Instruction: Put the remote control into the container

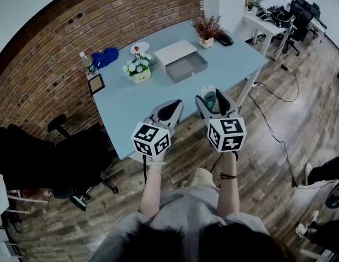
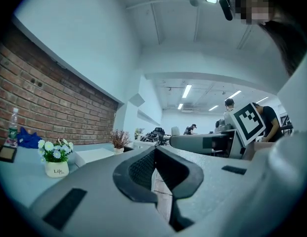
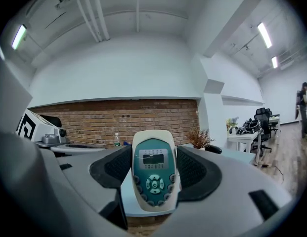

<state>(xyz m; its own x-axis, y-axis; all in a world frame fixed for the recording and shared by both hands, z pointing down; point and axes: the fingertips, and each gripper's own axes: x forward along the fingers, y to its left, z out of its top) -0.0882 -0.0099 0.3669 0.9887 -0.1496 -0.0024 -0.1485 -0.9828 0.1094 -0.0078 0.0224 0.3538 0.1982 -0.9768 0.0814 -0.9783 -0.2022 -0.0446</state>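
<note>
A white remote control (image 3: 154, 176) with a teal face and buttons stands upright between the pads of my right gripper (image 3: 154, 174), which is shut on it. In the head view the same remote control (image 1: 210, 99) peeks out of the right gripper (image 1: 214, 103), held above the table's near edge. My left gripper (image 1: 167, 112) hovers beside it, shut and empty; its jaws meet in the left gripper view (image 2: 154, 174). The container (image 1: 186, 66), a grey open tray with a white lid part behind it, lies on the light blue table (image 1: 131, 108) farther back.
On the table stand a white flower pot (image 1: 139, 70), a dried plant pot (image 1: 207, 31), a black object (image 1: 224, 39), a photo frame (image 1: 95, 83), a bottle (image 1: 87, 63) and blue cloth (image 1: 105, 57). A black chair (image 1: 33, 157) stands left; cables (image 1: 275, 119) cross the wooden floor.
</note>
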